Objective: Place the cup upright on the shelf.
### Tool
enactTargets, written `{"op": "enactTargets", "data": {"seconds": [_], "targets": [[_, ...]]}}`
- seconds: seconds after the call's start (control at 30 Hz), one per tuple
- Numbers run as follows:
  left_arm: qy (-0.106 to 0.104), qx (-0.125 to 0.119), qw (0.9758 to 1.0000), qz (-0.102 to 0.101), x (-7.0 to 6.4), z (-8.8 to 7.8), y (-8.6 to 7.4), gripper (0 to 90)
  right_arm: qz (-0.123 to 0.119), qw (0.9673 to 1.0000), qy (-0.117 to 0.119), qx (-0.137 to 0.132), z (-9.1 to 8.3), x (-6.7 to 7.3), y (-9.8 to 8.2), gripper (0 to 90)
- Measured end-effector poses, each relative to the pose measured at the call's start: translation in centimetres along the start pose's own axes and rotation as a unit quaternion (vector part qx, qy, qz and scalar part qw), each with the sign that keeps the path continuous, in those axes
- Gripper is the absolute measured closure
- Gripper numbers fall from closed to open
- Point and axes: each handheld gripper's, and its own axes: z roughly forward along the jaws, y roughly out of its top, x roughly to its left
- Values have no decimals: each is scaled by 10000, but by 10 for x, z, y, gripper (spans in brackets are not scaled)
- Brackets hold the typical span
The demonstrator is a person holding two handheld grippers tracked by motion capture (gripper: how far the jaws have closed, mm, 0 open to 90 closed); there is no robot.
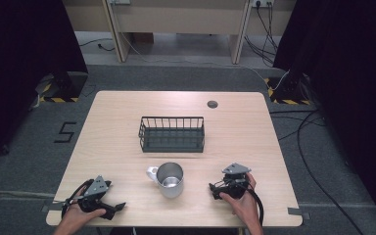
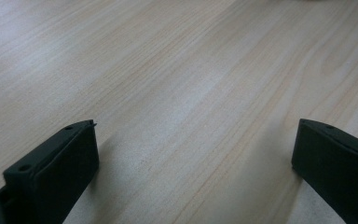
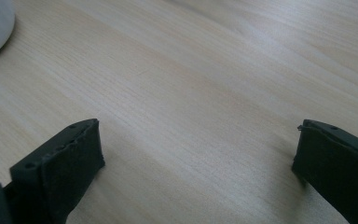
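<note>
Resting on a pale wooden table [image 1: 127, 105], two hand-held grippers flank a steel mug [image 1: 169, 179] that stands upright near the front edge, handle turned toward the person's left. Behind it, mid-table, sits an empty dark wire basket [image 1: 172, 133], the likely destination. The left gripper [image 1: 119, 207] lies near the front-left corner, jaws spread wide over bare wood in its own view; the right gripper [image 1: 214, 190], jaws likewise wide apart, points at the mug from just beside it. A clean pick would likely come from the right, closing across the rim or wall rather than the rounded handle, then lifting clear of the basket's front rail before lowering. A small round grommet [image 1: 212, 104] sits well apart at the far edge; nothing blocks the path.
</note>
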Motion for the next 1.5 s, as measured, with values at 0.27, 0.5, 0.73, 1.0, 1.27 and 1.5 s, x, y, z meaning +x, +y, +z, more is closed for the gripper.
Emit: {"op": "enactTargets", "data": {"seconds": [0.27, 0.5, 0.73, 1.0, 1.27, 1.5], "targets": [[-2, -5, 10000, -4, 0, 0, 0, 0, -148, 9987, 63, -486, -10, 6, 2, 187], [-8, -3, 10000, -1, 0, 0, 0, 0, -277, 9943, 407, -945, -17, 24, 7, 146], [-22, -2, 10000, 9, 1, 0, 0, 0, -315, 9888, 683, -1293, -25, 39, 12, 151], [-32, 2, 10000, 17, 1, 1, 1, 0, -490, 9839, 880, -1478, -30, 54, 20, 151], [-30, 1, 10000, 17, 1, 1, 1, 0, -551, 9806, 1008, -1591, -31, 64, 24, 151], [-28, -1, 10000, 17, 1, 1, 1, 0, -592, 9782, 1140, -1634, -30, 71, 27, 151]]}}
